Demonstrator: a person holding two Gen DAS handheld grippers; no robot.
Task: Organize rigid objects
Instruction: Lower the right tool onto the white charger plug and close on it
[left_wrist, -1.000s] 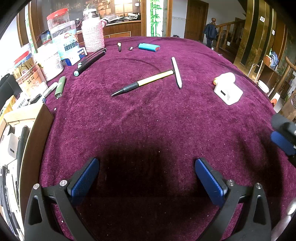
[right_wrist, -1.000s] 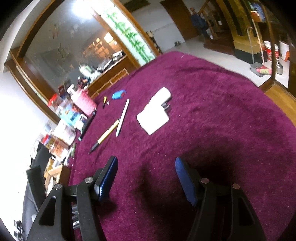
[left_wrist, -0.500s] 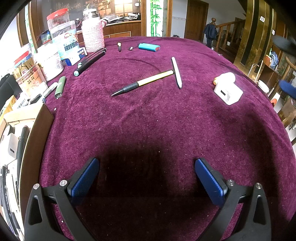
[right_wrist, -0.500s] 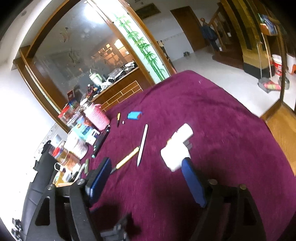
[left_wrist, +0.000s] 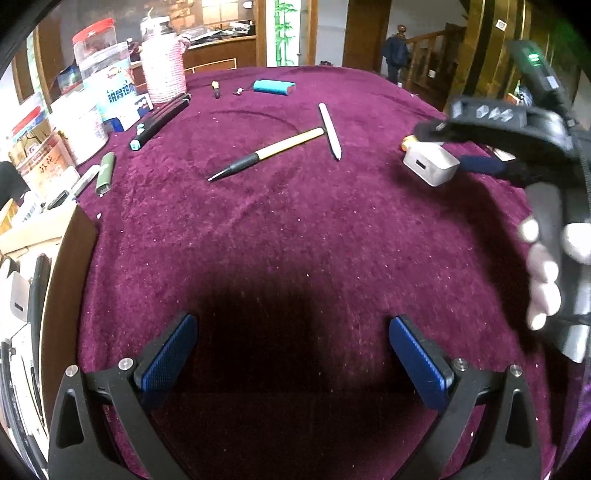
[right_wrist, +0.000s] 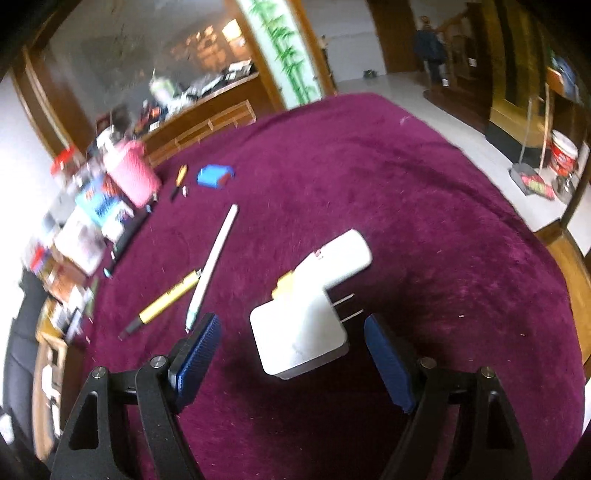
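The charger (right_wrist: 301, 334) lies on the tablecloth (right_wrist: 424, 221) between the spread fingers of the right gripper (right_wrist: 291, 356), prongs toward its right finger. A pen (right_wrist: 166, 301) and stylus (right_wrist: 212, 266) lie ahead-left, touching at one end; a small box (right_wrist: 214, 176) sits farther ahead.

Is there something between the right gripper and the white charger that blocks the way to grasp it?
Nothing visible does. The right gripper is open, and the white charger lies on the purple tablecloth straight ahead, about between the fingertips. The white stylus and the yellow pen lie off to its left.
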